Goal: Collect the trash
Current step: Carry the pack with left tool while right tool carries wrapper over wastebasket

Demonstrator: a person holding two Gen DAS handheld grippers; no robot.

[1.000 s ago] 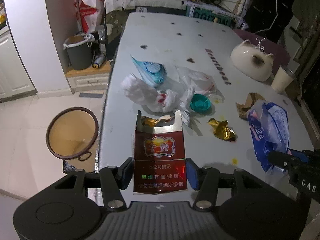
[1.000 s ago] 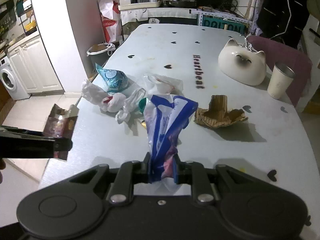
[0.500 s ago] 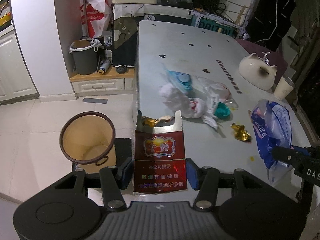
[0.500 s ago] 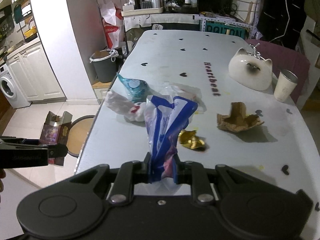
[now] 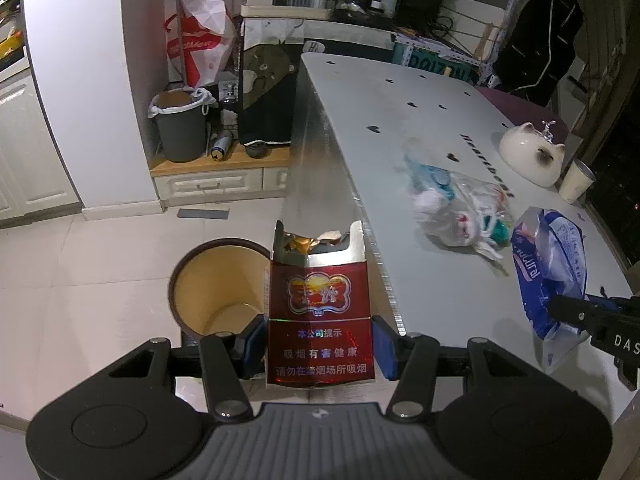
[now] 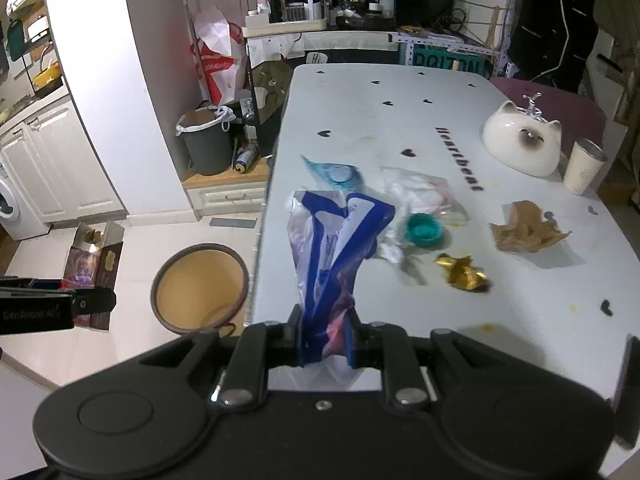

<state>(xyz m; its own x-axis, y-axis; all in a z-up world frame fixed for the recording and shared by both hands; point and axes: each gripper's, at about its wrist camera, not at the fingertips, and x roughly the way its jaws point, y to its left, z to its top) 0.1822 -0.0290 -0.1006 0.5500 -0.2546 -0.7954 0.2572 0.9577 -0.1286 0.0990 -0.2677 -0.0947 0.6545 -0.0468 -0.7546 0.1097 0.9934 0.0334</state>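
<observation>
My left gripper is shut on a red cigarette pack with an open torn top, held off the table's left edge beside the brown round bin on the floor. My right gripper is shut on a blue and white plastic bag, held above the table's near left part. The pack and the bin also show in the right wrist view. On the table lie a teal wrapper, clear plastic bags, a teal lid, gold foil and brown paper.
A white cat-shaped bowl and a cup stand at the table's right. A grey lined bin stands on a low wooden step by the wall. White cabinets are at the left.
Both grippers have moved left and back from the table with their loads. The pack has gone from over the table to off its left edge, near the brown bin.
</observation>
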